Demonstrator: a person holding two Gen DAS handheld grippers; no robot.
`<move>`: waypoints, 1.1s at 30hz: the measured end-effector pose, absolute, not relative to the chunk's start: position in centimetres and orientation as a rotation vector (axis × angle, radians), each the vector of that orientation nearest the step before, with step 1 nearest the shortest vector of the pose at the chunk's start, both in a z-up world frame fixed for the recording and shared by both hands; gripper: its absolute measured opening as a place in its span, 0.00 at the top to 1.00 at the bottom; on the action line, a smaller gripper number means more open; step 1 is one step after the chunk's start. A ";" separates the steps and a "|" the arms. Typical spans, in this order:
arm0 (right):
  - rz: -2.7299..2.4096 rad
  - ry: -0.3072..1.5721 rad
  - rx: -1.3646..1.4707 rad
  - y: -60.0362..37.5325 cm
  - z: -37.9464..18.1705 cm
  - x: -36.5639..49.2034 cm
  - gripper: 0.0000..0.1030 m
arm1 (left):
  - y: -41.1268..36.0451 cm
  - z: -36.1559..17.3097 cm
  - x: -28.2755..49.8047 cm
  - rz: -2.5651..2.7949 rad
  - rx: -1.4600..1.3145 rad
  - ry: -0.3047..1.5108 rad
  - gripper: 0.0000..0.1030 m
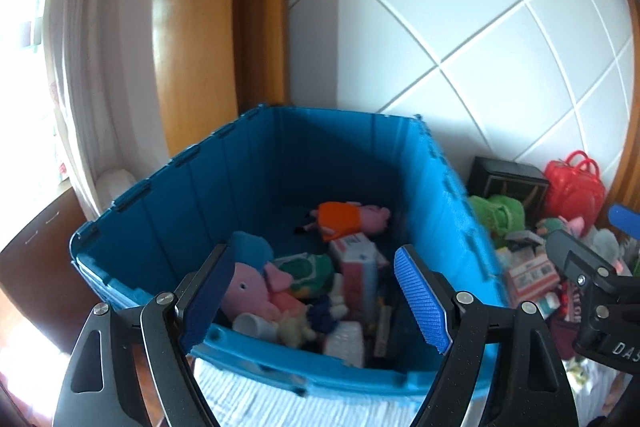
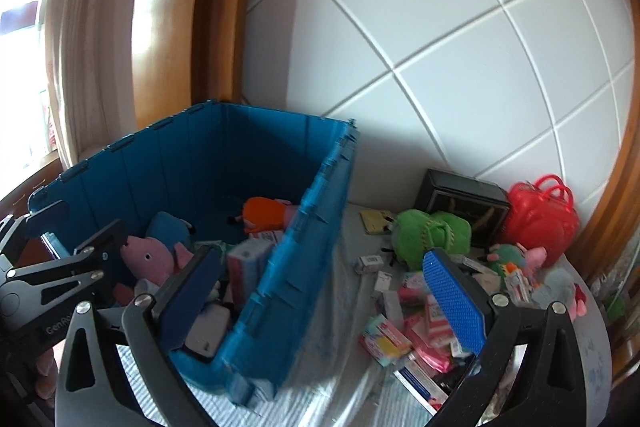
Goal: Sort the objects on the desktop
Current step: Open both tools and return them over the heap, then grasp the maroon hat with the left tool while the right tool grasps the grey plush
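Right gripper, blue-padded jaws wide and empty, straddling the near corner of the blue plastic crate; unsorted pink and white cartons lie right of crate, nearer this gripper than left gripper, likewise wide, empty, above crate interior.

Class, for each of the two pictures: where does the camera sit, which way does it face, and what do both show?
Left wrist: on the left gripper, looking down into the blue bin; right gripper at the right edge.
Right wrist: on the right gripper, facing the bin's right wall and loose toys; left gripper at the left.
Shared: bin, red bag, black box.
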State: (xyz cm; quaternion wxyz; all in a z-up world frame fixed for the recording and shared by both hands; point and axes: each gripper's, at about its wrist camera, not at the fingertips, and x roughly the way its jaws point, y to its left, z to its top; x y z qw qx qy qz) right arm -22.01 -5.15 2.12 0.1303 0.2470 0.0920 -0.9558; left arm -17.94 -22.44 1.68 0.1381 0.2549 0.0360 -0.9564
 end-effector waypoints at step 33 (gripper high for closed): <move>-2.958 -0.009 1.247 36.6 -10.2 -15.3 0.00 | 14.6 -10.4 -16.9 -2.874 1.238 -0.166 0.20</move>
